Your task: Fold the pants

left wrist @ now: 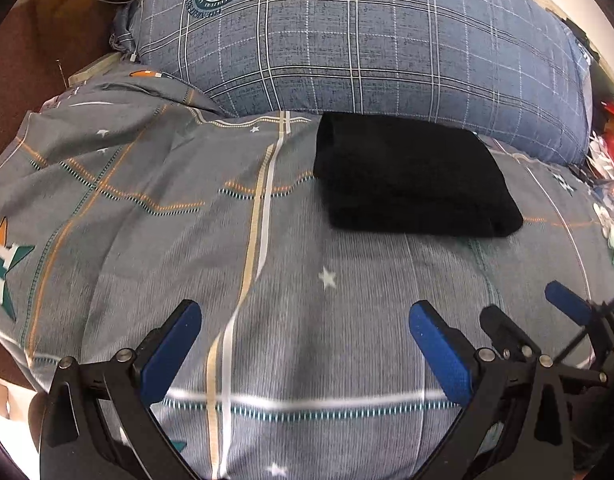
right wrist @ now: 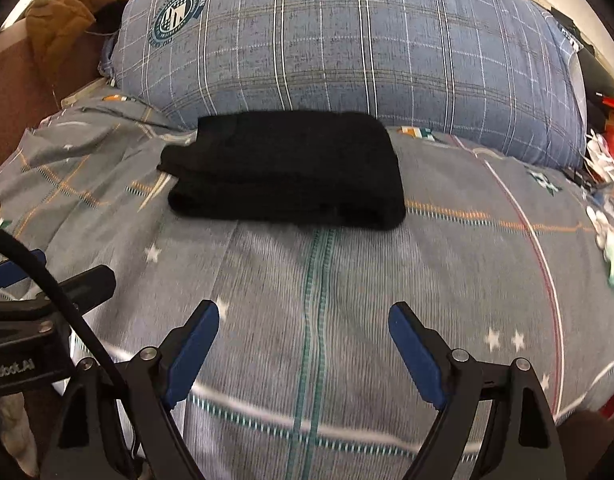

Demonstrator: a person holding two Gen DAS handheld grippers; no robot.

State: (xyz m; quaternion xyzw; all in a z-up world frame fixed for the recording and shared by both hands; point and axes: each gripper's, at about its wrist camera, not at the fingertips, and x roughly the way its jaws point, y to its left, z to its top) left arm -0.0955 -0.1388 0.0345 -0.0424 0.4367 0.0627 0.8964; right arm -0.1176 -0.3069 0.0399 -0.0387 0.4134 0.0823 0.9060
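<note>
The black pants (left wrist: 411, 176) lie folded into a compact rectangle on the grey patterned bedsheet (left wrist: 291, 280), just in front of a blue plaid pillow (left wrist: 347, 40). They also show in the right wrist view (right wrist: 287, 168). My left gripper (left wrist: 305, 316) is open and empty, held over the sheet well short of the pants. My right gripper (right wrist: 303, 316) is open and empty too, also back from the pants. The right gripper shows at the right edge of the left wrist view (left wrist: 527, 304), and part of the left gripper (right wrist: 47, 280) shows at the left of the right wrist view.
The pillow (right wrist: 347, 48) fills the far side of the bed. A brown garment (right wrist: 67, 16) lies at the back left. Red and mixed clutter (right wrist: 611, 152) sits beyond the bed's right edge. A brown surface (left wrist: 35, 48) lies left of the bed.
</note>
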